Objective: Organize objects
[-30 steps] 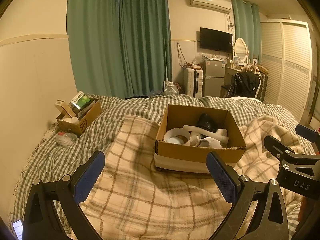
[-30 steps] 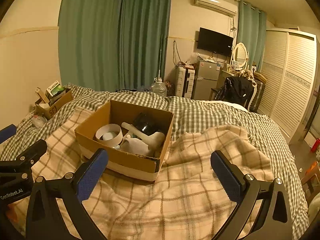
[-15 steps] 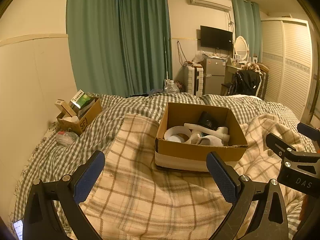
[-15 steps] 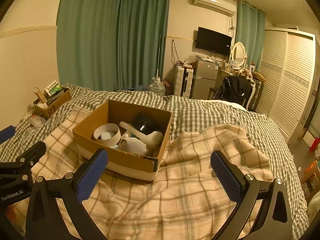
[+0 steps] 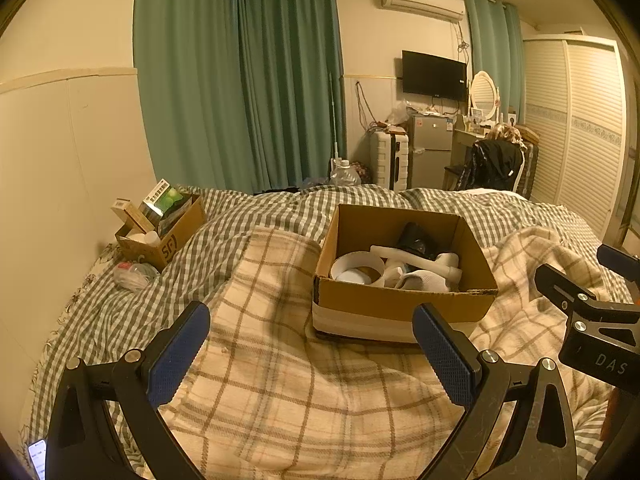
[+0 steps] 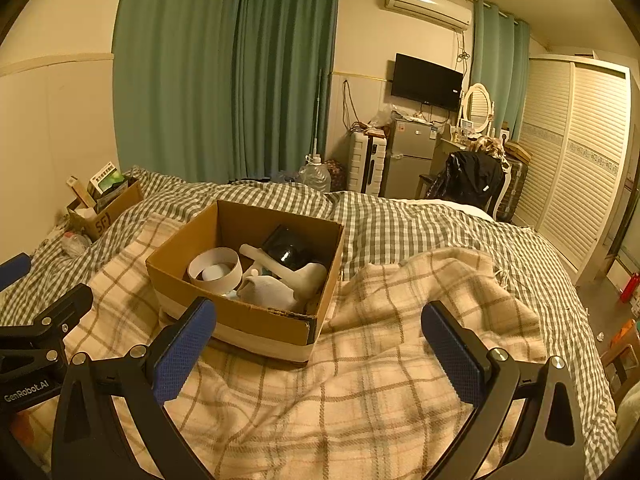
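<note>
Bedroom scene: your work surface is a bed (image 5: 120, 312) under a plaid blanket (image 5: 300, 400). Use the open box (image 5: 400, 304) as reference. It sits on the blanket and holds a white ring (image 6: 216, 268), a white tube (image 6: 276, 266) and a dark object (image 6: 288, 252). Your left gripper (image 5: 310, 354) hovers before the box, jaws apart and empty. Your right gripper (image 6: 320, 344) hovers right of the box, jaws apart and empty. A smaller carton (image 5: 164, 240) sits far left of the box.
</note>
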Tool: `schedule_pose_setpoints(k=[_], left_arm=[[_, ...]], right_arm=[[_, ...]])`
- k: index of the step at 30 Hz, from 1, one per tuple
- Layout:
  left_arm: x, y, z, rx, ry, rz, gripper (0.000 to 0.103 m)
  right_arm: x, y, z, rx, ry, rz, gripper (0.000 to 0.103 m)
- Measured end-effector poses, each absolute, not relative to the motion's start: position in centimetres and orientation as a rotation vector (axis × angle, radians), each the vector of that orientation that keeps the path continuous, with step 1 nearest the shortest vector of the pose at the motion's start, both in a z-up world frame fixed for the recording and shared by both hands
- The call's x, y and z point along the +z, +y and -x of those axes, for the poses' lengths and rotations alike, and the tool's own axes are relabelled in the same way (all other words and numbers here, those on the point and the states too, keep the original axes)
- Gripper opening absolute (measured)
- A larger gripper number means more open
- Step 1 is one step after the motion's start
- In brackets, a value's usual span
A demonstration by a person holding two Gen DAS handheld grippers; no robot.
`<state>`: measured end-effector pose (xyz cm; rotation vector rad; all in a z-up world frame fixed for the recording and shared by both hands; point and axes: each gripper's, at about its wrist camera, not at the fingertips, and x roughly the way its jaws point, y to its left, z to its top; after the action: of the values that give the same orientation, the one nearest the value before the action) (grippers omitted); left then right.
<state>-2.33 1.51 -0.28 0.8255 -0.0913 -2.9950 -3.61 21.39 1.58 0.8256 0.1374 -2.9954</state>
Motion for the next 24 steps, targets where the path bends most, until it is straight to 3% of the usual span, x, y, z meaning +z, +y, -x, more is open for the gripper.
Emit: schedule_pose_setpoints(k=[24], left_arm=[[-0.14,1.37,2.17,-2.988,-0.061,-0.806,0.103]], right_arm=[[1.56,21.36,3.72,-3.009,0.129,-0.823,0.102]])
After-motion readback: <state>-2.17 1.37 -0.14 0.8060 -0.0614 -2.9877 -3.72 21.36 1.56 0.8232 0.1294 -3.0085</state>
